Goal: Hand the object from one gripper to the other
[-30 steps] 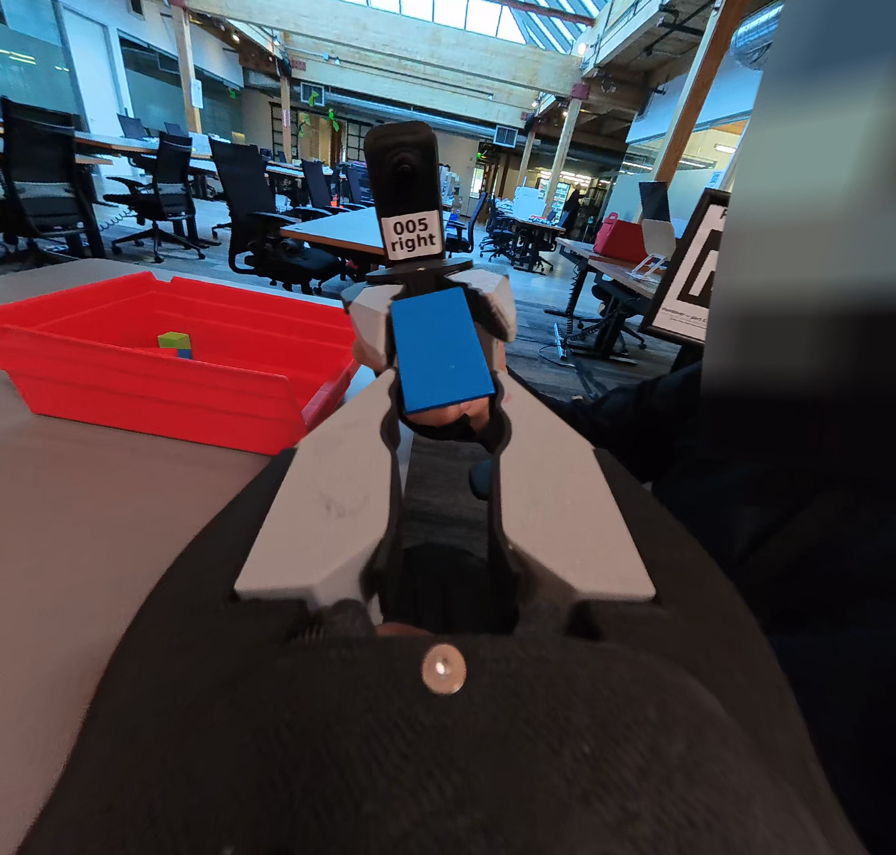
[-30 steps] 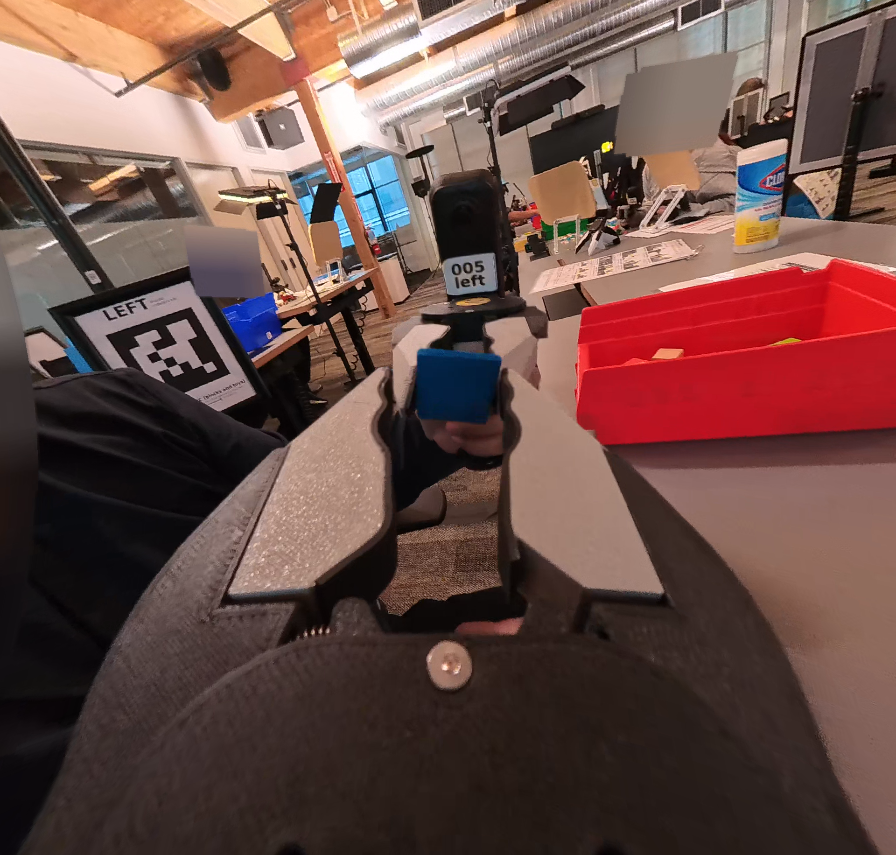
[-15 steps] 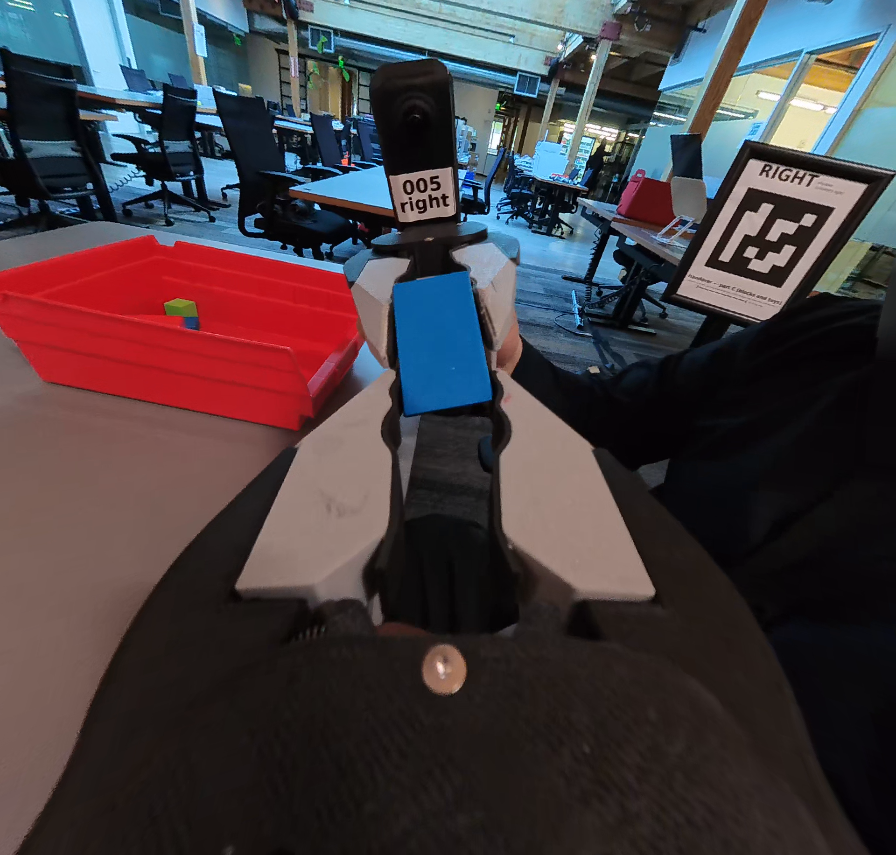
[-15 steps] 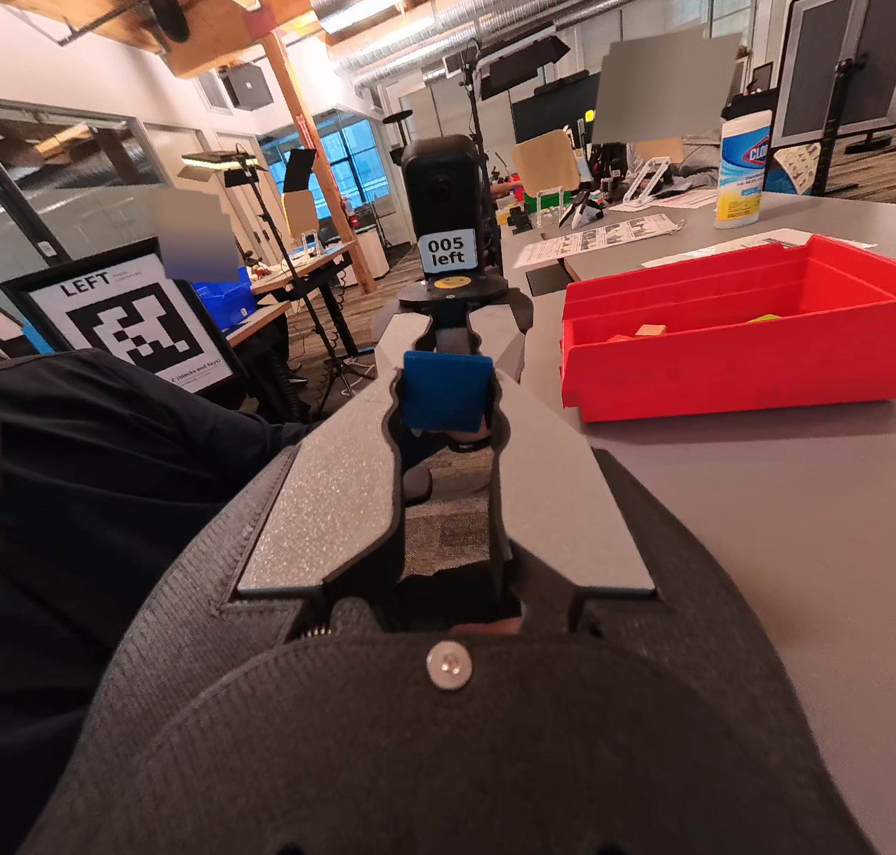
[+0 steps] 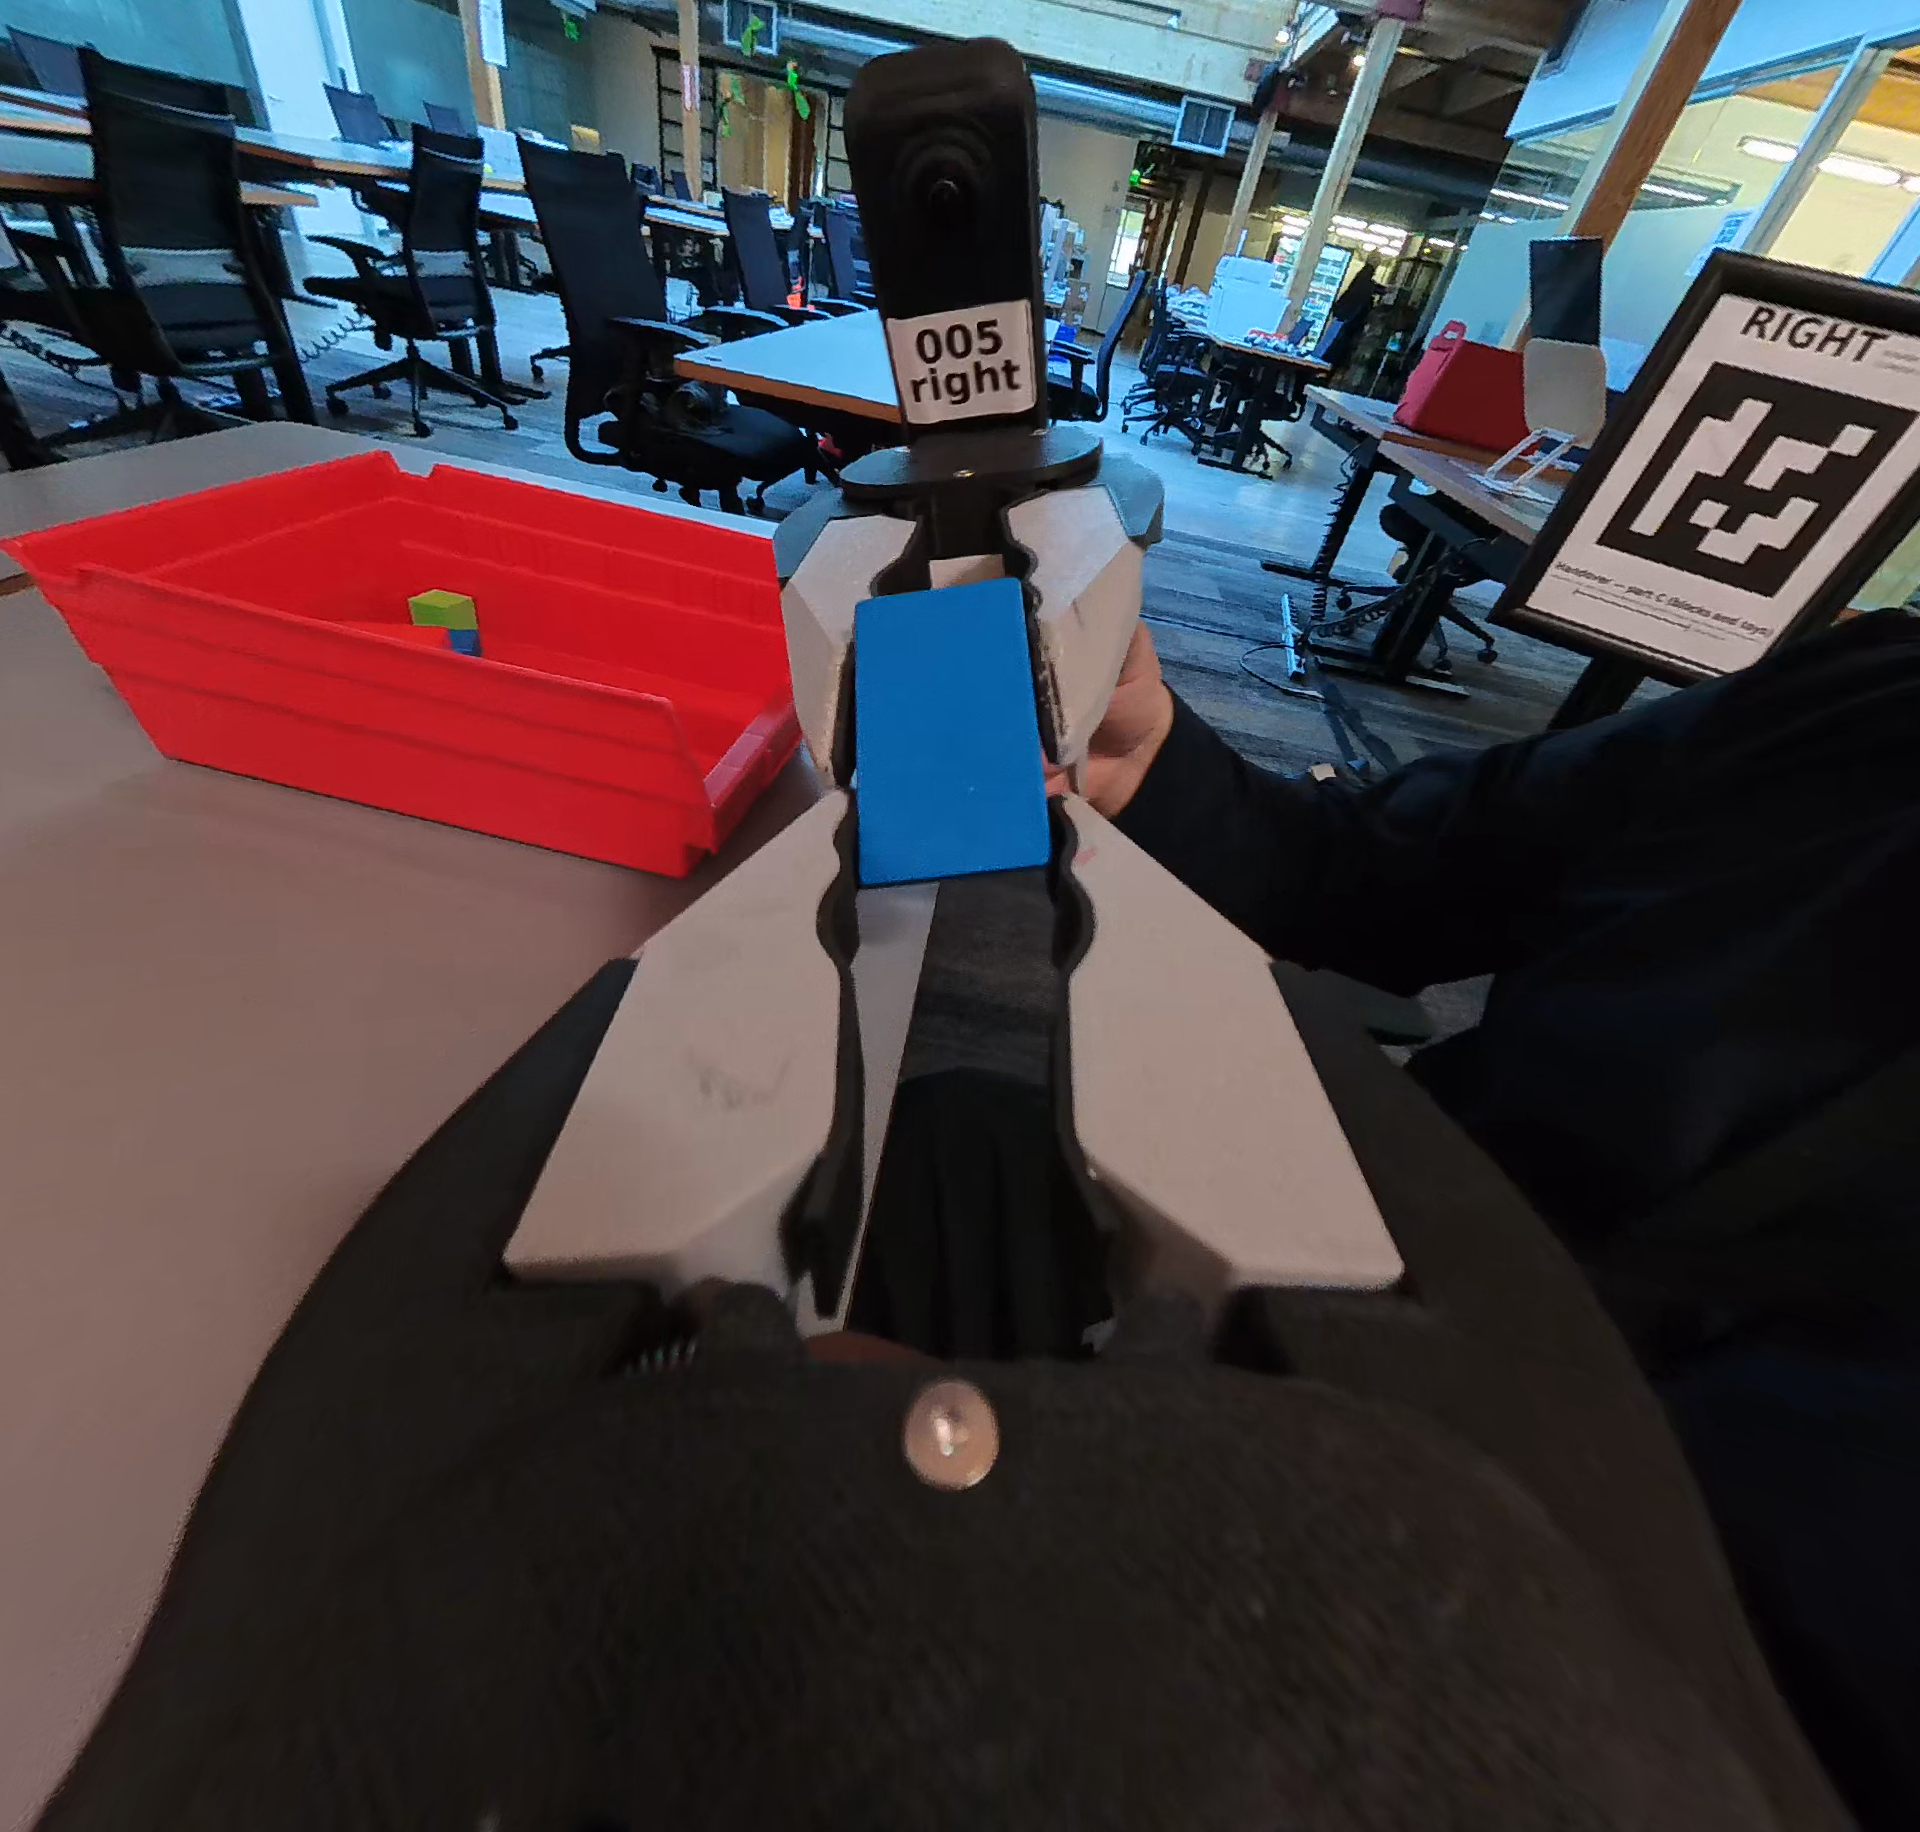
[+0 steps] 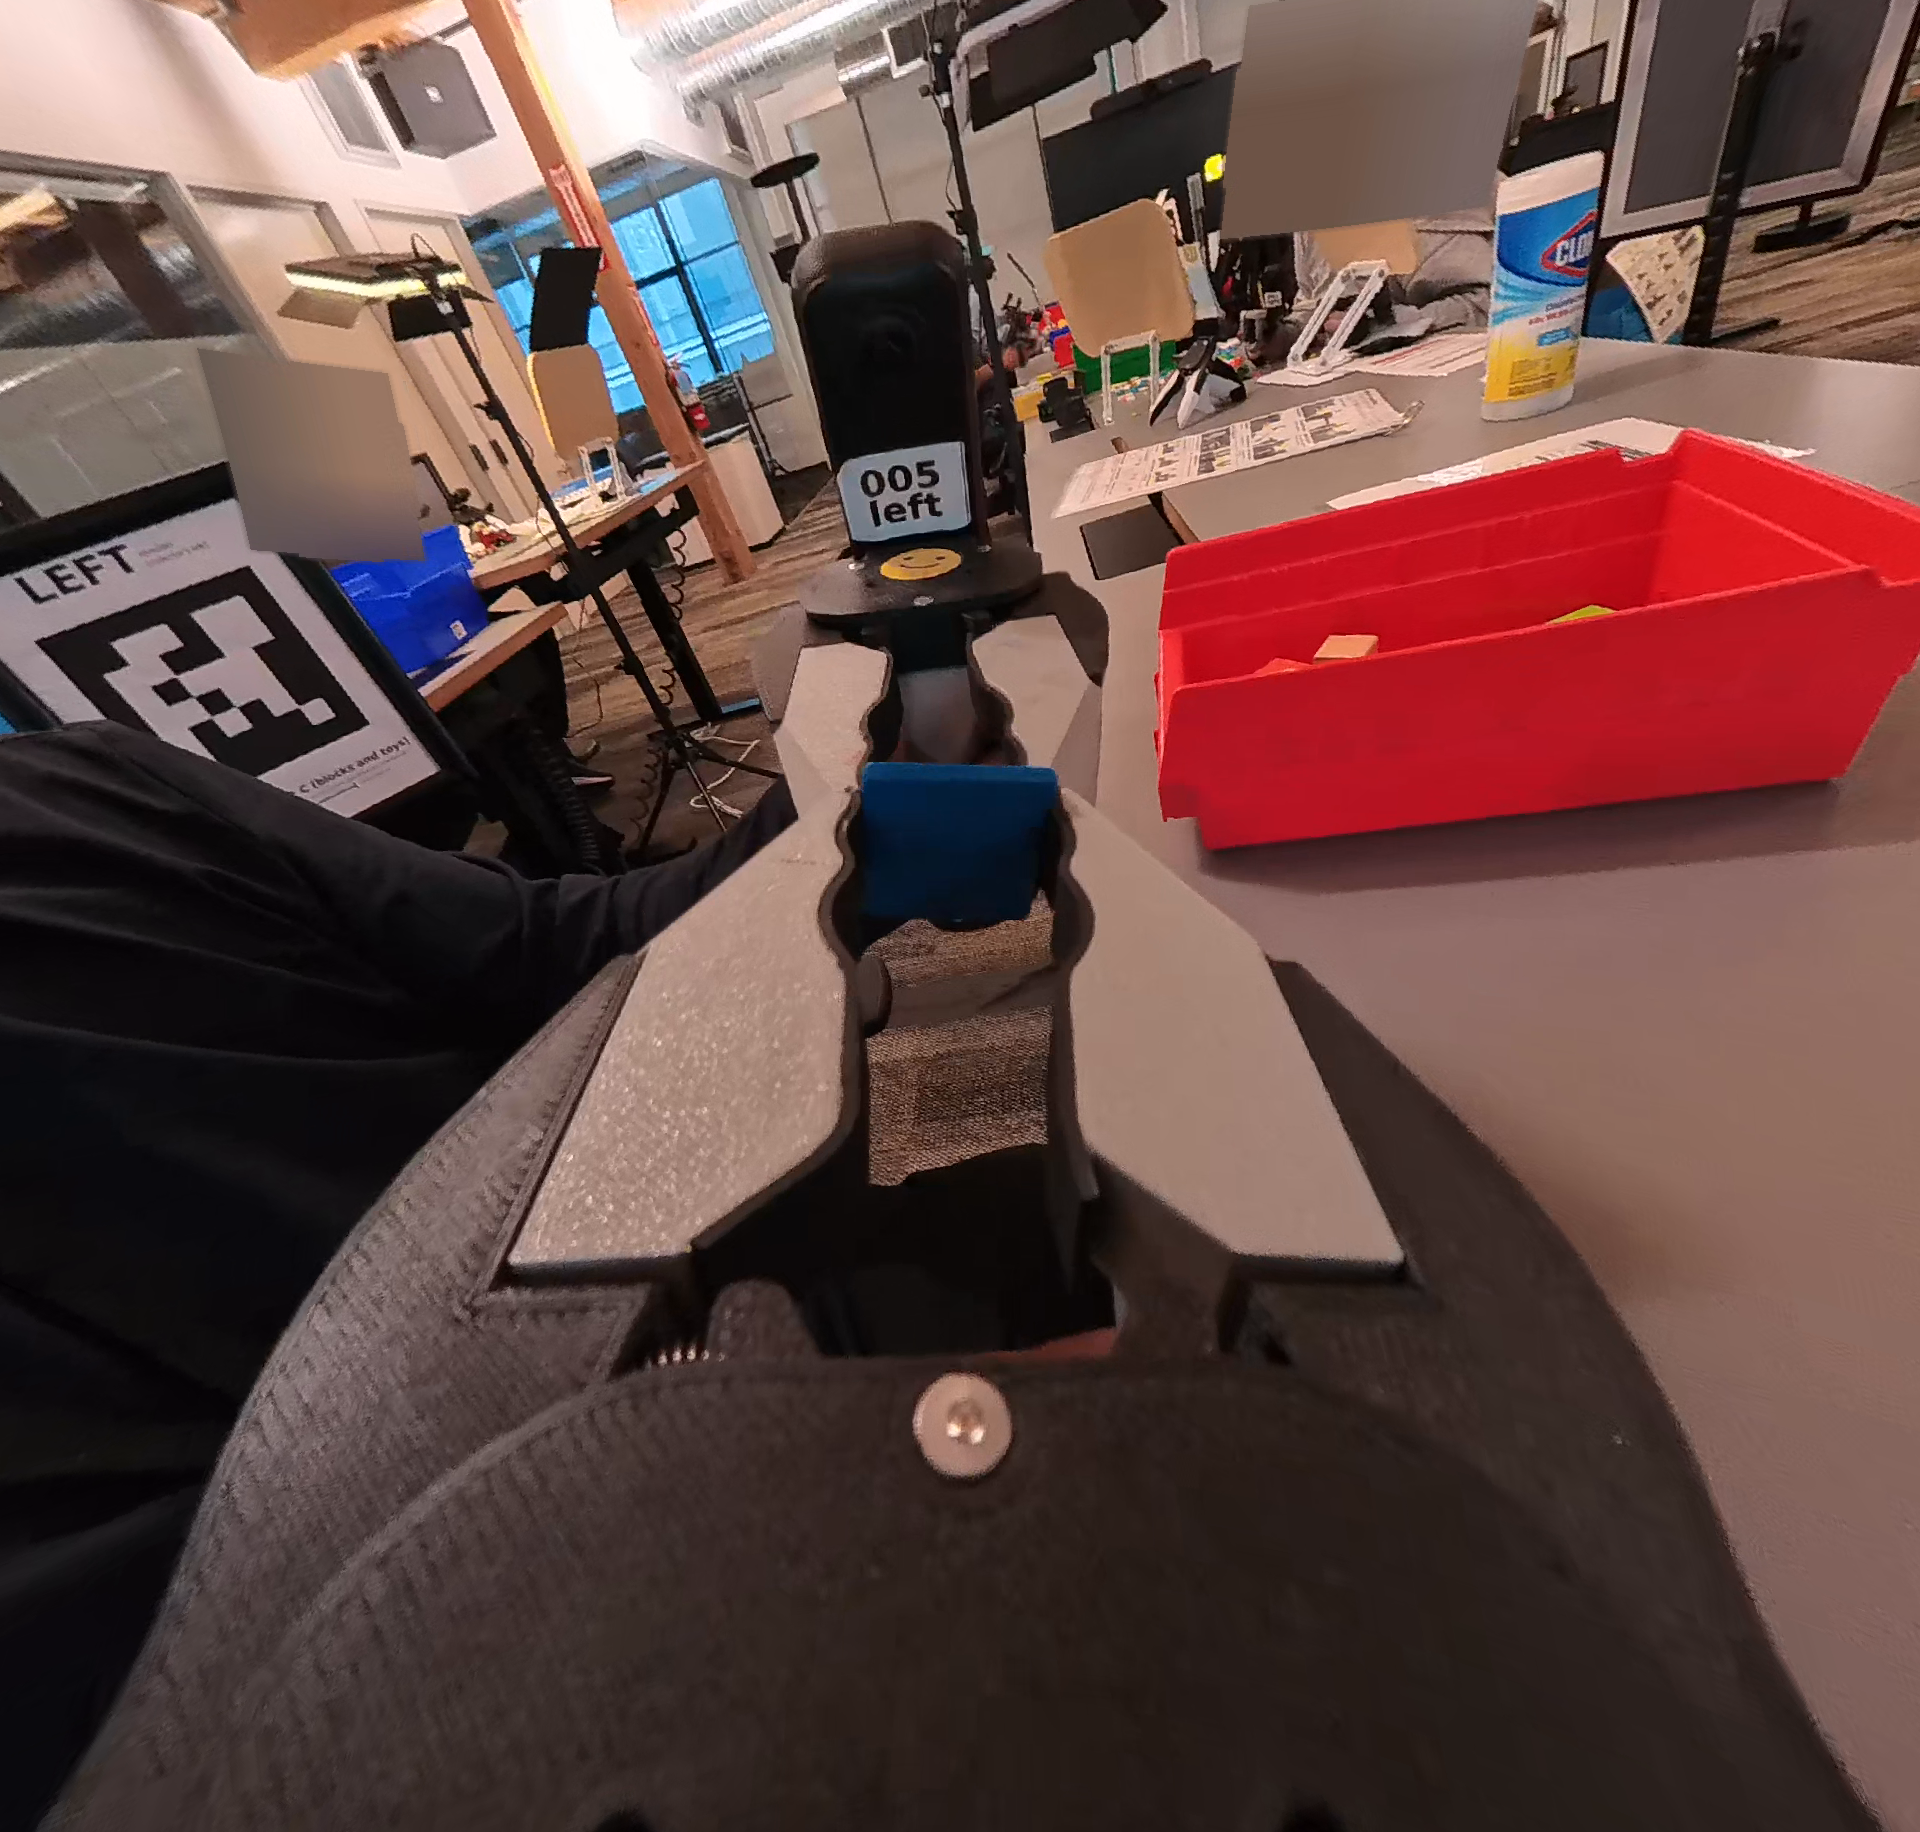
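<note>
Facing each other tip to tip above the table edge, the left gripper (image 5: pixel 951 847) and the right gripper (image 6: pixel 951 847) both meet at one blue block (image 5: pixel 948 733). In the left wrist view the block's long axis runs straight away from the camera, along the line of both sets of fingers, with its broad flat face turned up; its near end sits between the left gripper's fingers (image 5: pixel 831 847), which press against its sides, and its far end reaches in between those of the right gripper (image 5: pixel 940 629). From the right wrist view the blue block (image 6: pixel 951 842) shows mainly its short end face, clamped between that gripper's fingertips (image 6: pixel 1070 837). Whether the left gripper (image 6: pixel 940 733) seen beyond it truly squeezes the far end cannot be made out there, since the block hides the contact. A hand (image 5: pixel 1127 722) in a dark sleeve (image 5: pixel 1507 795) grasps the right gripper's body, mostly hidden behind it. Off to the side on the grey table (image 5: pixel 260 1003) stands a red bin (image 5: pixel 416 733), well apart from the block, holding a few small coloured blocks (image 5: pixel 447 619) that are partly cut off by its wall.
</note>
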